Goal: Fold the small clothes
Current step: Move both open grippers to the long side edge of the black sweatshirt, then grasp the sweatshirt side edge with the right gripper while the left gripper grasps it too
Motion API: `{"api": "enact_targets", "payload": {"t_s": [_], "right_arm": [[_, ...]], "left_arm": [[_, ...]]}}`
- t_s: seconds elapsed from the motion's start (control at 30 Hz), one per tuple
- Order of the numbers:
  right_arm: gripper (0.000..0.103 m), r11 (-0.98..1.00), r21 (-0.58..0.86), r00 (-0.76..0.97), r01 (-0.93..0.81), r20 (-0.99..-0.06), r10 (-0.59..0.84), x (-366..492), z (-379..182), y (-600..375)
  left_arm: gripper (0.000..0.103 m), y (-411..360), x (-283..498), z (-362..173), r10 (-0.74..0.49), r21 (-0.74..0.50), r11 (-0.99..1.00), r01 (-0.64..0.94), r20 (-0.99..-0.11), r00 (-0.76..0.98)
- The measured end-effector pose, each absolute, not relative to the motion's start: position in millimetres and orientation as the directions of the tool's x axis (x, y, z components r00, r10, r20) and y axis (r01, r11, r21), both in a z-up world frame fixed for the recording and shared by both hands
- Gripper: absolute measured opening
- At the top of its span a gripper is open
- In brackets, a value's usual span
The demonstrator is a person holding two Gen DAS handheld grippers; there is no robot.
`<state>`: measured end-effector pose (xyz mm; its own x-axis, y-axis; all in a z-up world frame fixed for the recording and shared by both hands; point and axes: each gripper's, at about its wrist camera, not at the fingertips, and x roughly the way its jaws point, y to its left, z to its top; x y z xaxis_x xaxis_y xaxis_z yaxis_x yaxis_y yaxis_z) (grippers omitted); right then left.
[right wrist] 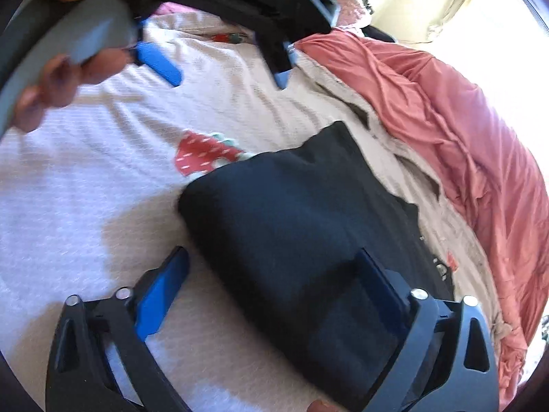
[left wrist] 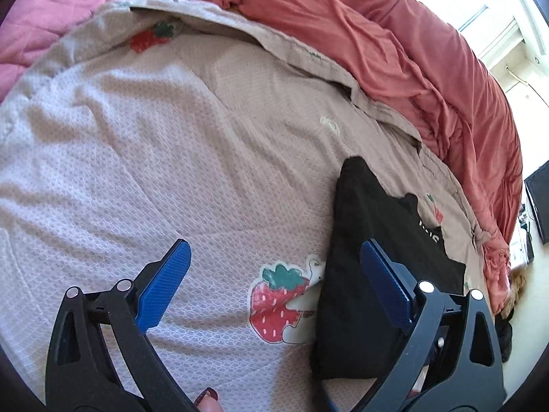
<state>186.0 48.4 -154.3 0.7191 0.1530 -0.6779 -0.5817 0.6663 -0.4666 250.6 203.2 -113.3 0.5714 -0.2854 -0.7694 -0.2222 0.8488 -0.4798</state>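
Observation:
A black folded garment [left wrist: 370, 223] with a little white lettering lies on the beige strawberry-print bed cover [left wrist: 154, 137]. In the left wrist view my left gripper [left wrist: 274, 274] stands open above the cover. Its right finger hangs over the garment's left part and its left finger is over bare cover. In the right wrist view the black garment [right wrist: 291, 213] fills the middle. My right gripper [right wrist: 274, 292] is open and straddles its near end, the right finger over the cloth, the left finger beside its edge. The left gripper [right wrist: 223, 68] shows at the top, held by a hand [right wrist: 58, 79].
A rumpled salmon duvet [left wrist: 394, 51] is heaped along the right side of the cover, also seen as the salmon duvet [right wrist: 446, 120]. A pink quilt [left wrist: 51, 10] lies at the far left. A strawberry print [left wrist: 274, 305] sits just left of the garment. Bright window light comes from the upper right.

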Motion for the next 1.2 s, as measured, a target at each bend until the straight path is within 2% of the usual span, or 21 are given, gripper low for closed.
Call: {"api": "enact_targets", "payload": {"t_s": [0.03,0.1,0.17,0.2,0.43,0.67,0.73,0.8,0.87,0.93,1.03,1.2], "right_arm": [[0.074,0.673,-0.454,0.714,-0.584,-0.681,0.161,190.4,-153.1,45.8],[0.036,0.690,-0.437,0.724,-0.576,-0.664,0.184,191.7,-146.2,39.9],[0.016,0.705,-0.419,0.734,-0.573,-0.644,0.214,188.3,-136.9,32.4],[0.011,0.716,-0.397,0.732,-0.574,-0.640,0.232,187.4,-132.1,27.1],[0.009,0.752,-0.274,0.708,-0.600,-0.619,0.339,179.4,-113.7,-2.0],[0.008,0.767,-0.200,0.683,-0.609,-0.624,0.380,182.1,-110.8,-9.0],[0.008,0.767,-0.192,0.680,-0.612,-0.623,0.386,181.6,-110.3,-9.7],[0.008,0.770,-0.181,0.678,-0.612,-0.622,0.392,183.6,-109.4,-11.4],[0.008,0.776,-0.167,0.677,-0.608,-0.619,0.397,184.3,-108.1,-14.0],[0.008,0.782,-0.159,0.681,-0.603,-0.612,0.401,184.9,-105.4,-18.4],[0.008,0.791,-0.140,0.688,-0.595,-0.598,0.411,183.5,-97.0,-26.1],[0.008,0.807,-0.140,0.712,-0.574,-0.572,0.407,175.7,-80.4,-43.7]], "left_arm": [[0.093,203.4,250.6,-115.9,-0.300,-0.493,0.842,-0.221,-0.766,0.568],[0.093,201.9,252.0,-121.6,-0.334,-0.525,0.821,-0.223,-0.759,0.558],[0.093,199.3,253.7,-125.6,-0.364,-0.550,0.806,-0.220,-0.752,0.550],[0.093,197.8,254.8,-126.7,-0.384,-0.569,0.793,-0.218,-0.744,0.546],[0.093,173.2,279.4,-125.1,-0.552,-0.703,0.690,-0.170,-0.663,0.505],[0.090,133.2,320.0,-147.2,-0.654,-0.741,0.652,-0.161,-0.657,0.373],[0.064,124.9,326.2,-148.0,-0.665,-0.744,0.652,-0.148,-0.654,0.361],[0.058,115.4,333.5,-149.9,-0.656,-0.727,0.670,-0.150,-0.674,0.339],[0.046,109.3,337.2,-149.1,-0.641,-0.705,0.696,-0.140,-0.697,0.323],[0.026,107.5,337.7,-144.5,-0.629,-0.692,0.710,-0.133,-0.707,0.323],[0.016,108.5,333.9,-133.2,-0.638,-0.708,0.694,-0.130,-0.689,0.345],[0.014,88.4,331.0,-104.1,-0.614,-0.690,0.718,-0.097,-0.692,0.379]]}}
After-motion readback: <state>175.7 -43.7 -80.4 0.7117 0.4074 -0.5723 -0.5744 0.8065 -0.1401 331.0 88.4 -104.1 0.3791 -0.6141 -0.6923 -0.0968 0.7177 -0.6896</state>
